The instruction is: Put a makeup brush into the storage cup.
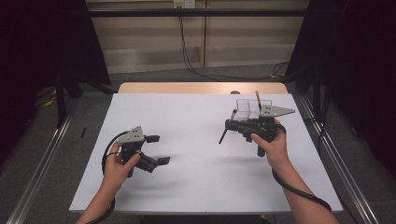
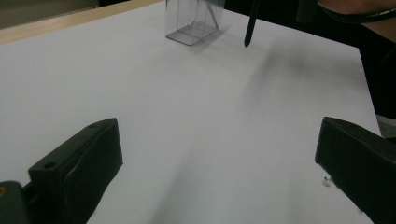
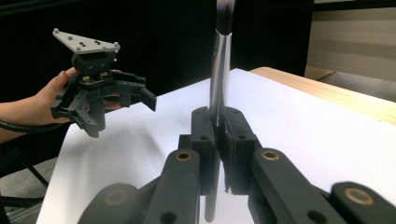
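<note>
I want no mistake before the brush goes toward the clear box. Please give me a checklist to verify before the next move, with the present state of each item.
1. Right claw shut on the brush: ok.
2. Brush seated between the pads, not slipping: ok, it stands straight in the right gripper view.
3. Clear box upright on the white table: ok.
4. Room left inside the box: cannot tell; one thin stick already stands there.
5. Left claw open, holding nothing, away from the box: ok.

Bare tabletop (image 1: 196,140) beside clear box (image 1: 247,108)
</note>
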A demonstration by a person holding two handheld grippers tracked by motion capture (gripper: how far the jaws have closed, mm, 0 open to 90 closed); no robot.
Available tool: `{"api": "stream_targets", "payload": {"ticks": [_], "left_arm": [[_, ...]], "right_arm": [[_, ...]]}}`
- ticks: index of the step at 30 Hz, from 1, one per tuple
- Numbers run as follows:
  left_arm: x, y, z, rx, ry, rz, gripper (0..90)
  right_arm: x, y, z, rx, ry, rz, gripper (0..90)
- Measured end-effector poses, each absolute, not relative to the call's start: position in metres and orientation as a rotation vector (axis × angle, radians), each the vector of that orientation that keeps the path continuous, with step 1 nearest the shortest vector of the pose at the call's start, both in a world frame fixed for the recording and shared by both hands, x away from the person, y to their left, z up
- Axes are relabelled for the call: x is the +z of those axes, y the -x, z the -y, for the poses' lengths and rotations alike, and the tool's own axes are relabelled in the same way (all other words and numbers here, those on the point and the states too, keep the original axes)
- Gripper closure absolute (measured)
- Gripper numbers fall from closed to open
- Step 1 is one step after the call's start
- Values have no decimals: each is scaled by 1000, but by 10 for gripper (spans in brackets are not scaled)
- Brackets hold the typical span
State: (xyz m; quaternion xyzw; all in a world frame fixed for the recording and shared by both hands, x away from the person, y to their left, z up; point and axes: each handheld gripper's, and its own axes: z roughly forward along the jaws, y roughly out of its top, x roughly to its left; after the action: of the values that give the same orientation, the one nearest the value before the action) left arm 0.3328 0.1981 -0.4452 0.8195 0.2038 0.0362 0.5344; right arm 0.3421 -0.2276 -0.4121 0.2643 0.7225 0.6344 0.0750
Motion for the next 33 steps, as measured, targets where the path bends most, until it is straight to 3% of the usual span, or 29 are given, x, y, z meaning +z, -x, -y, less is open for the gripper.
{"api": "stream_targets", "payload": {"ticks": [33], "left_arm": [[-451,-318,-229,131,-1936,-548,6]], "right_arm": [[-396,-364,259,1823,-861,-2076,846]]}}
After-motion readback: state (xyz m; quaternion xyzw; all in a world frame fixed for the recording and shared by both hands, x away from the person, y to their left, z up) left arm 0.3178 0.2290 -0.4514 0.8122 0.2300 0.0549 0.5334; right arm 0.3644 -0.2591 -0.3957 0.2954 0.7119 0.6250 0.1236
